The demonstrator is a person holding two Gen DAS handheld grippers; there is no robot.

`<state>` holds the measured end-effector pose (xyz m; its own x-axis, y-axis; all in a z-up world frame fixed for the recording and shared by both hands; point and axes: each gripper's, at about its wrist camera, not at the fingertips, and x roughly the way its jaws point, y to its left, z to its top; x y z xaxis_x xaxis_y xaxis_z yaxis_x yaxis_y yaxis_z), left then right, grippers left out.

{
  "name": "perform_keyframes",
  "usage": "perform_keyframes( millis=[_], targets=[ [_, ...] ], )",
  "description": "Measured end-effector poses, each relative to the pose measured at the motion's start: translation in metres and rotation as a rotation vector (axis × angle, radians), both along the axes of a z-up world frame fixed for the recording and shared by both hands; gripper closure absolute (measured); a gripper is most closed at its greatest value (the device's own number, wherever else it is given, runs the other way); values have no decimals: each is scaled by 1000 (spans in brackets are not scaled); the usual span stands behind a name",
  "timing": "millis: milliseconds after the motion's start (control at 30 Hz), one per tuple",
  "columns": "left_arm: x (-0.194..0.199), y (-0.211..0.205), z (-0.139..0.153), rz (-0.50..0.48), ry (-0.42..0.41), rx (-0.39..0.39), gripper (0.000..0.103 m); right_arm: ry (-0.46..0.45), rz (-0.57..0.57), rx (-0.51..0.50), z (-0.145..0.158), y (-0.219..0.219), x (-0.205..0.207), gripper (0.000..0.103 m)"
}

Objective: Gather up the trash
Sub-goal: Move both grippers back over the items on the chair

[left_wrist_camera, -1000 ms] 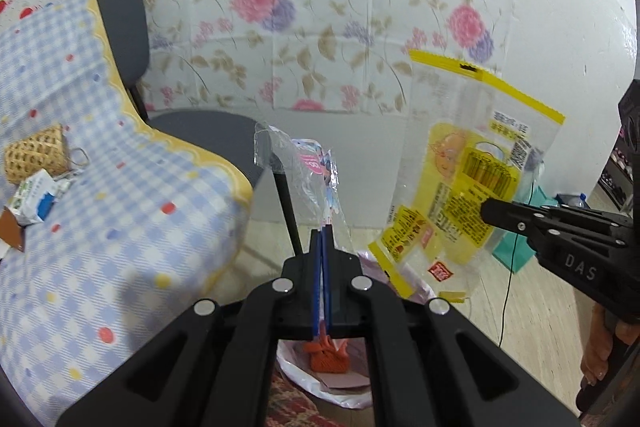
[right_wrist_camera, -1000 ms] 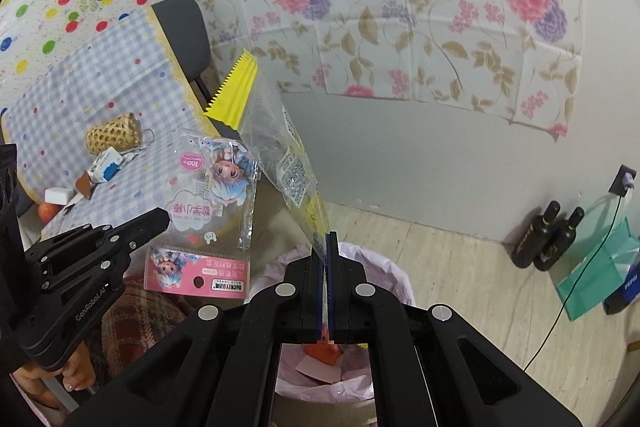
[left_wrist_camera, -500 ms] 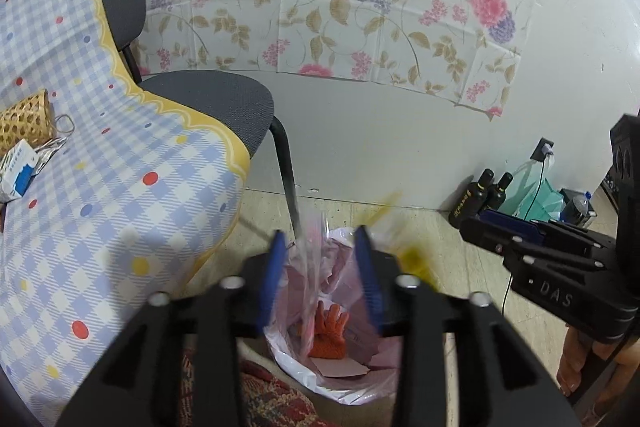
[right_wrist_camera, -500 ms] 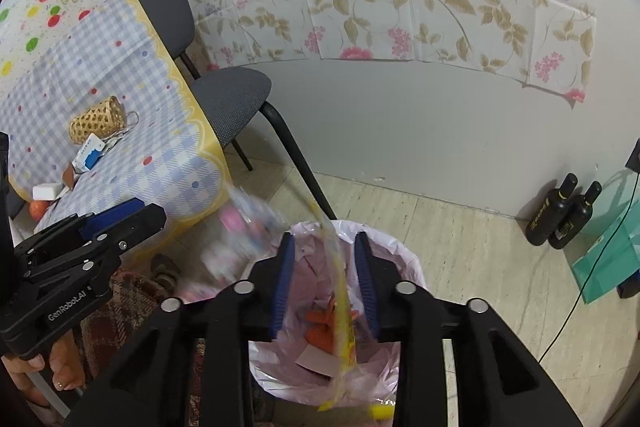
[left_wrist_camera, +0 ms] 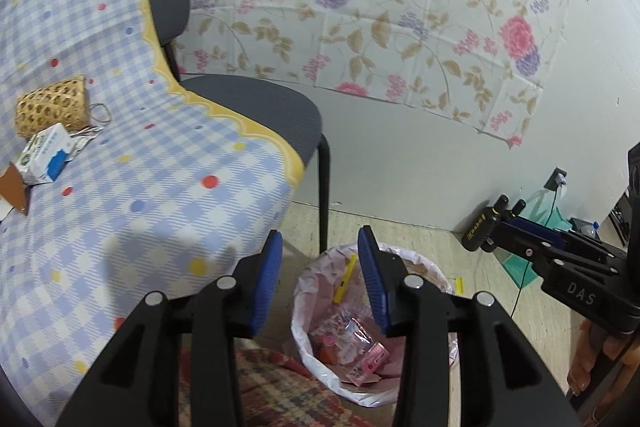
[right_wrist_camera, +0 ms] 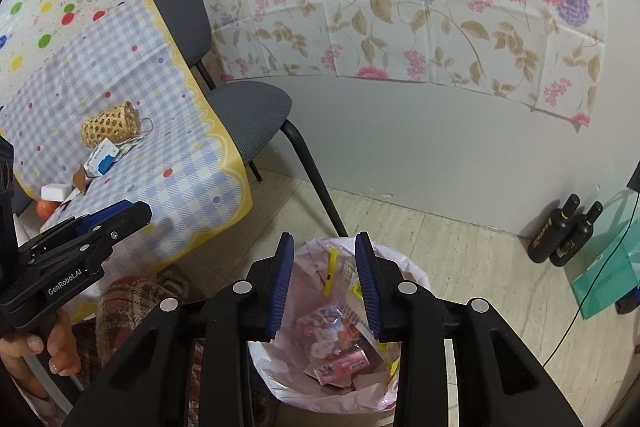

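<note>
**Both wrappers dropped; fingers empty over the bin**

Since the earlier frames, both wrappers have left the fingers: the pink packet and the clear yellow-edged bag now lie inside the bin, on its pink liner. Left gripper stands open, nothing between its blue pads. Right gripper likewise open and empty. Both hang above the bin mouth, angled down.

Step in hand, as I read it: release just done, this pair of items collected.

Remaining trash appears to sit on the checked surface: a small carton lying beside a woven basket, with a brown scrap and a white block near it. Whether the basket counts as trash I cannot tell.

Next move, judged: swing back to the surface, keep fingers apart, and approach the carton low and side-on. A light carton may slide on the cloth, so close squarely across its narrow faces.
</note>
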<state>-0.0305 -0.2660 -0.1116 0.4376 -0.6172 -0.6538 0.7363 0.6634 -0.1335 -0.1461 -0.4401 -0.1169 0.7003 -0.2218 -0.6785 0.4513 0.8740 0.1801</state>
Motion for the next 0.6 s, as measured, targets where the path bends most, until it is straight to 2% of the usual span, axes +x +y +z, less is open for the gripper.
perform_keyframes(
  millis=[233,600],
  targets=[
    [9,22,18,66,-55,-3,65,-40,50,-28,20,16,14,69],
    [40,87,45,238,-111,-27,65,-126,188,-60,52,58,71,69]
  ],
)
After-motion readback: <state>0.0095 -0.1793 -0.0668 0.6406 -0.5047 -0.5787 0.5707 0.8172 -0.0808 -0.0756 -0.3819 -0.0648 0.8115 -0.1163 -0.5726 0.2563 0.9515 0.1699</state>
